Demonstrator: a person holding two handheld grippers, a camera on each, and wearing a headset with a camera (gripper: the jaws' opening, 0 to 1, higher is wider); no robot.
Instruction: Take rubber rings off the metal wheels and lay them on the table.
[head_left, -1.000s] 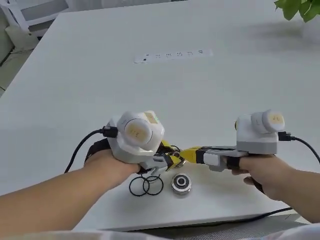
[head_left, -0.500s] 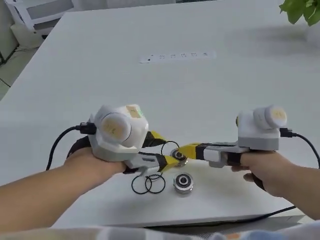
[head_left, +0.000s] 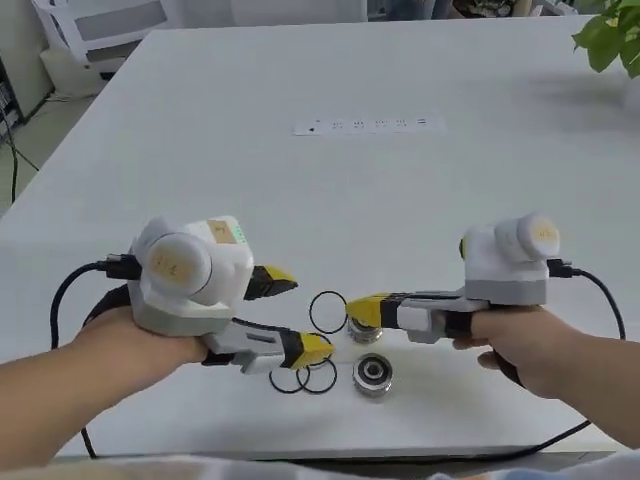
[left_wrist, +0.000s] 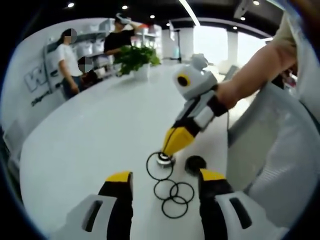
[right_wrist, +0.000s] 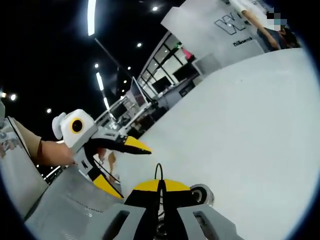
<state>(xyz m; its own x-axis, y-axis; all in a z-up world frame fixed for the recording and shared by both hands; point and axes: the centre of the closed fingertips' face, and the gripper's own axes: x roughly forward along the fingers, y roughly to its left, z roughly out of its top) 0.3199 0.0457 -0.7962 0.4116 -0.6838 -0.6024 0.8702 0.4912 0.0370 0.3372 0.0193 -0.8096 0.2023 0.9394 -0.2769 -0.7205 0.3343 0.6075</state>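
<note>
My right gripper is shut, with a black rubber ring running out from between its tips. A metal wheel sits just beside and under those tips. My left gripper hangs open to the left, apart from the ring and holding nothing. From the left gripper view, the right gripper points down at the wheel, with the ring looped there. A second wheel and loose overlapping rings lie on the table near its front edge.
The white table stretches far ahead. A power strip is set into it at the back and plant leaves reach in at the far right. Cables trail from both grippers. The table's front edge is close behind the wheels.
My left gripper has pulled back to the left, away from the wheel, and opened. The ring stays at the right gripper's tips. The head view has shifted.
</note>
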